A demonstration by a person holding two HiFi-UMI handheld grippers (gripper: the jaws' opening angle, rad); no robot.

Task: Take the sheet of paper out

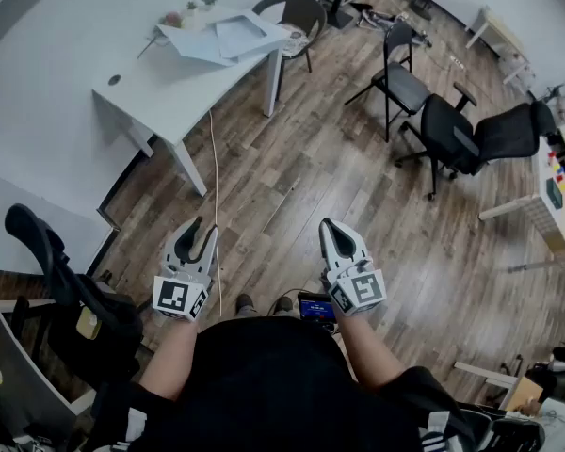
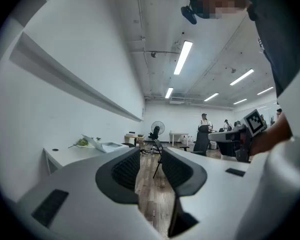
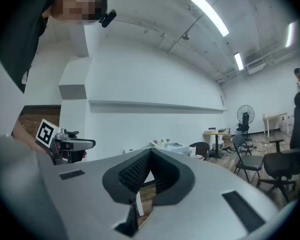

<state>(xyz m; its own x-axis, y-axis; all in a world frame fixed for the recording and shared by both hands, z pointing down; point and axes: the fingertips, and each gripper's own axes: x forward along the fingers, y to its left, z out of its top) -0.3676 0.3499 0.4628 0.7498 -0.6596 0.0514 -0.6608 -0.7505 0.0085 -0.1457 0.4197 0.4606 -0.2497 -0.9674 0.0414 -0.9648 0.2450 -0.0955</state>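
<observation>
A white desk (image 1: 160, 97) stands far ahead at the upper left. On it lies a flat open white box (image 1: 228, 38) with white sheets; I cannot pick out a single sheet. The same box (image 2: 106, 145) shows small in the left gripper view, and the box (image 3: 172, 146) also appears beyond the jaws in the right gripper view. My left gripper (image 1: 200, 232) hangs level over the wooden floor near my body, open and empty (image 2: 150, 155). My right gripper (image 1: 329, 226) is beside it, its tips meeting with nothing between them (image 3: 150, 152). Both are far from the desk.
A thin cable (image 1: 214, 215) runs along the floor from the desk towards me. A black office chair (image 1: 52, 271) stands close on my left. Folding and office chairs (image 1: 457, 135) stand at the right, with another white table (image 1: 556, 201) beyond. People (image 2: 204, 131) stand far off.
</observation>
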